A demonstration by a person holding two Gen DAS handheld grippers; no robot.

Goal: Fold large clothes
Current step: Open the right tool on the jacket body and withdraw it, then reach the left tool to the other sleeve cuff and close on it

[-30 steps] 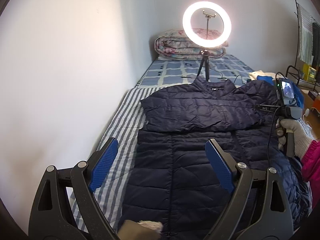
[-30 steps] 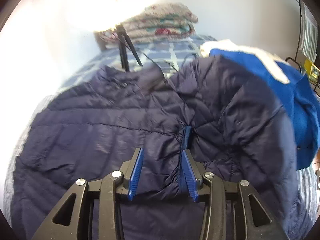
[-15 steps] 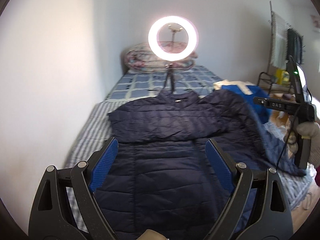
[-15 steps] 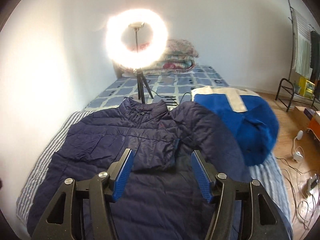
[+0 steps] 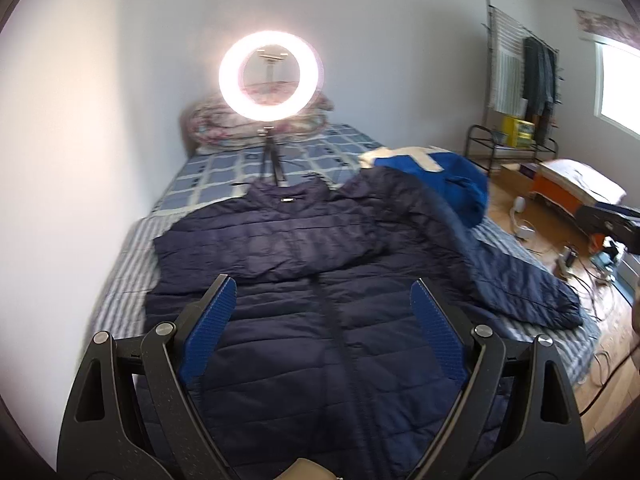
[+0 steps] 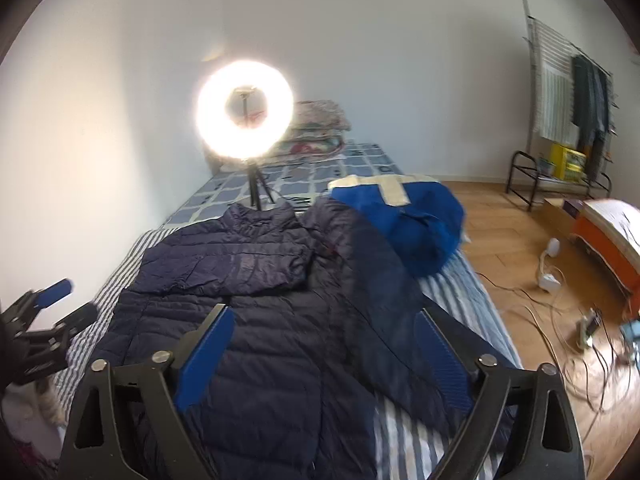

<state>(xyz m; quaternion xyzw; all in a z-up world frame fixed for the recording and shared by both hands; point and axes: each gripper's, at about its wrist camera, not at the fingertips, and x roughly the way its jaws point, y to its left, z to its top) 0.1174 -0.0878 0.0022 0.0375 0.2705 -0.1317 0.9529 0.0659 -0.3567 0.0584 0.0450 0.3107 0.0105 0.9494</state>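
Navy jacket [image 6: 256, 320] is being viewed lengthwise ahead, unfolded sleeve [image 6: 400, 320] lying nearer right gripper [image 6: 324, 356], jaws opening empty; left gripper [image 5: 324, 340] jaws apart, empty.

A ring light [image 6: 245, 109] on its tripod is blocking the bed's [image 6: 460, 280] head end; a blue garment [image 6: 416, 224] is crowding its right edge.

We cannot see the jacket's [image 5: 320, 280] hem: in both views it runs under the gripper frames and off the bottom edge. Behind the jacket, the ring light's [image 6: 244, 114] glare washes out the folded quilt [image 6: 320, 128]. Right of the jacket, the cables [image 6: 568, 344] on the floor are smeared with blur, and the rack's [image 5: 516, 136] contents are too small for us to tell.
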